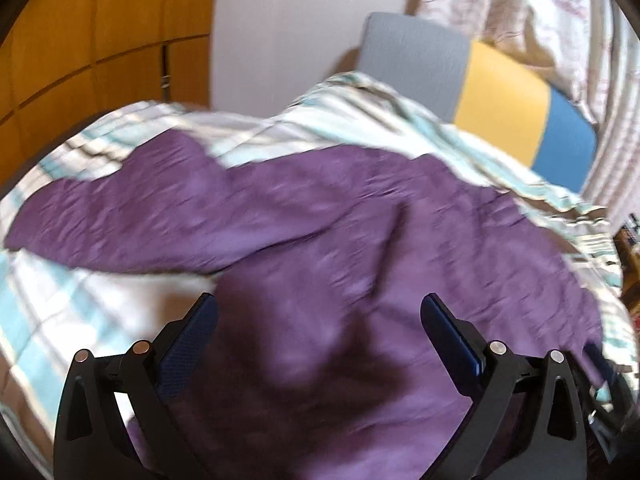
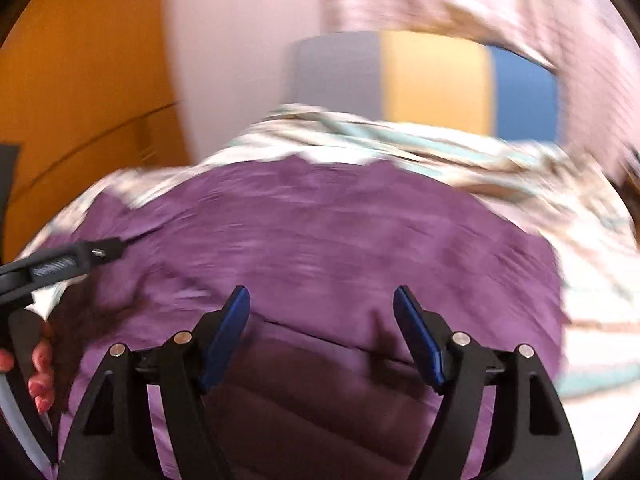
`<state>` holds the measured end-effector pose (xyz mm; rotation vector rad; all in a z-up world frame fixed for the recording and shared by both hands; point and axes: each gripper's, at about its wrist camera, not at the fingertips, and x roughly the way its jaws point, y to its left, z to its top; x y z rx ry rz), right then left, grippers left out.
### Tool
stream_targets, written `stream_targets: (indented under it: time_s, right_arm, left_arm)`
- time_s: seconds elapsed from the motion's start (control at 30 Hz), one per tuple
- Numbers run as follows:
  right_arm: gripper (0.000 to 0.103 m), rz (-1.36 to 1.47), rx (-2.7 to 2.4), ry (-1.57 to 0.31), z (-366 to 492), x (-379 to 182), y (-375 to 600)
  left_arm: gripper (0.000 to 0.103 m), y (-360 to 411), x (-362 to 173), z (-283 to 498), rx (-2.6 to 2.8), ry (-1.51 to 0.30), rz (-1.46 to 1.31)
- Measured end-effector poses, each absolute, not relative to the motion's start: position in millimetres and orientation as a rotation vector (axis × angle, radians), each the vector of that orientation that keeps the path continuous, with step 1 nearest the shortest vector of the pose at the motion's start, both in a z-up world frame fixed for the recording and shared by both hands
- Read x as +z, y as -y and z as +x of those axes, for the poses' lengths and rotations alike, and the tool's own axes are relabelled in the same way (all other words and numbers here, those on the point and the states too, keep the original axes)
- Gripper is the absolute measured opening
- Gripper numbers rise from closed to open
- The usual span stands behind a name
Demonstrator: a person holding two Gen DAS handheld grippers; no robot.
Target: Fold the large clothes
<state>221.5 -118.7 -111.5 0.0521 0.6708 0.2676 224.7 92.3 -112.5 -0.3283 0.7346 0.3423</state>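
A large purple garment (image 1: 320,216) lies spread on a striped bedcover (image 1: 60,312), one sleeve stretched out to the left. It also fills the right wrist view (image 2: 340,232), where a seam or folded edge crosses just beyond the fingers. My left gripper (image 1: 319,302) is open and empty, held just above the garment's near part. My right gripper (image 2: 322,296) is open and empty, also above the purple cloth. Both views are blurred by motion. The left gripper's body (image 2: 60,264) and the hand holding it show at the left edge of the right wrist view.
The bed has a headboard in grey, yellow and blue panels (image 1: 500,108). A patterned curtain (image 1: 540,20) hangs at the right, a wooden wardrobe (image 1: 80,40) stands at the left, and a white wall (image 1: 280,20) lies between.
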Motion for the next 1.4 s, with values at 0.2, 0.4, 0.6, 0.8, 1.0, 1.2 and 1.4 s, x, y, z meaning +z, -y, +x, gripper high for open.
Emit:
stream_targets:
  time_s: [0.2,0.4,0.6,0.8,1.0,1.2,1.4]
  right_arm:
    - [0.054,0.363,0.062,-0.734,206.5,-129.1,198.1]
    - [0.041,0.363,0.049,-0.726,215.7,-114.9,215.5]
    - [0.033,0.27,-0.036,-0.687,273.2,-105.4,225.1]
    - [0.023,0.252,-0.141,-0.823,328.7,-148.1,251.7]
    - [0.023,0.183,-0.151,-0.861,334.8,-166.4,246.9]
    - [0.028,0.239,-0.117,-0.826,327.6,-163.5,256.8]
    - [0.038,0.265,-0.1,-0.763,285.5,-139.0,251.9]
  left_arm:
    - [0.093,-52.7,-126.4,293.1,0.301,-0.793,-0.117]
    - [0.074,-66.2,-164.6,295.7,0.31,-0.847,-0.086]
    - [0.074,-62.6,-166.0,292.3,0.333,-0.841,-0.083]
    - [0.078,-63.8,-169.5,295.6,0.327,-0.857,-0.1]
    - [0.083,-65.3,-172.4,297.7,0.334,-0.867,-0.101]
    - [0.089,-67.5,-173.7,299.8,0.341,-0.875,-0.112]
    - [0.09,-68.0,-173.9,300.4,0.345,-0.875,-0.113]
